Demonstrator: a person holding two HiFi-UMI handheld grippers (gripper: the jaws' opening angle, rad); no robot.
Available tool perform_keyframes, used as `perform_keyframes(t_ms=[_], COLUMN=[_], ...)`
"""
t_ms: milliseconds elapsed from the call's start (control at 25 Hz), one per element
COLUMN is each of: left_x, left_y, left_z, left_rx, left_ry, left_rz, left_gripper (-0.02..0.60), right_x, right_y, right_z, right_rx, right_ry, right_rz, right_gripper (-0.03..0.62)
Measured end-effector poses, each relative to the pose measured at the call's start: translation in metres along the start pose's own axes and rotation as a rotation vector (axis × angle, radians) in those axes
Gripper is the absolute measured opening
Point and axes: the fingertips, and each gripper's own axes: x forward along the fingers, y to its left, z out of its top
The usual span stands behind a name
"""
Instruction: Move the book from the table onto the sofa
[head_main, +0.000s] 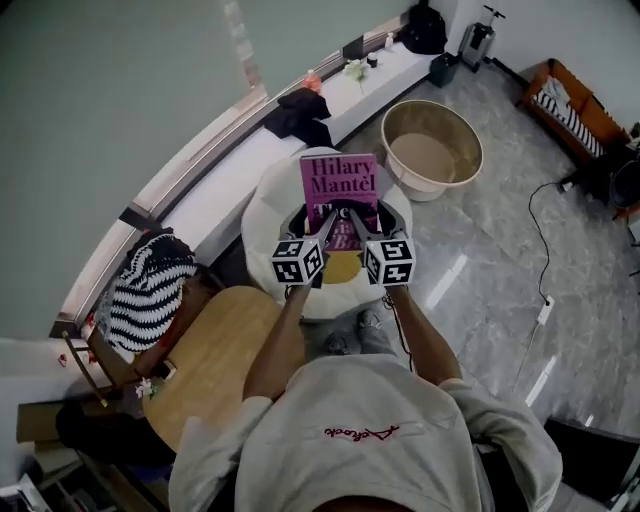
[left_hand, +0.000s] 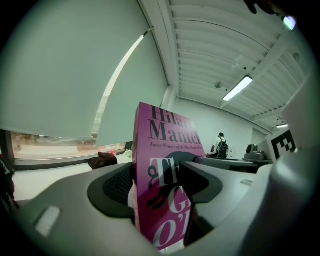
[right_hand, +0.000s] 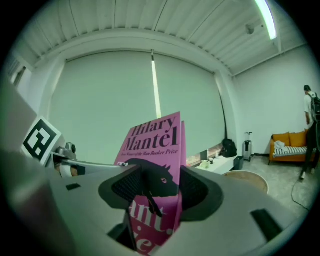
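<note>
A magenta paperback book (head_main: 340, 188) is held upright in the air in front of me, cover facing me, above a round white cushioned seat (head_main: 268, 215). My left gripper (head_main: 316, 232) is shut on the book's lower left part and my right gripper (head_main: 362, 232) on its lower right. In the left gripper view the book (left_hand: 165, 145) stands between the dark pads of the left gripper (left_hand: 160, 187). Seen from the right gripper view, the book (right_hand: 152, 140) is clamped edge-on by the right gripper (right_hand: 156, 190). The book's bottom edge is hidden by the jaws.
A round wooden table (head_main: 215, 355) is at my lower left, with a striped black-and-white bundle (head_main: 150, 290) beside it. A beige round tub (head_main: 432, 148) stands right of the white seat. A white window bench (head_main: 250, 165) runs behind. An orange sofa (head_main: 570, 100) is far right.
</note>
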Motion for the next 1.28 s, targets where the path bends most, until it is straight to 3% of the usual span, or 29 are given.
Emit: perform_keyframes(t_ms=[320,640,880,1280], left_x=[-0.013,-0.004,0.010,0.044], left_y=[0.052,0.053,0.054,0.101], left_z=[0.005,-0.001,-0.029,-0.113], left_rx=[-0.049,-0.075,-0.097,-0.183], left_ry=[-0.042,-0.050,-0.004,0.100], left_rz=[0.186,0.290,0.339,0.324], left_gripper=[0.282,0.282,0.282,0.282], right_x=[0.054,0.069,0.076,0.117], right_y=[0.031,0.020,0.006,-0.003], right_z=[-0.001,-0.006,-0.036,-0.129], right_rx=[-0.029,-0.028,0.002,0.048], right_ry=[0.027,0.055,0.107,0.235], right_rz=[0.196,0.308,0.344,0.304], right_gripper=[0.244,0.244,0.242,0.242])
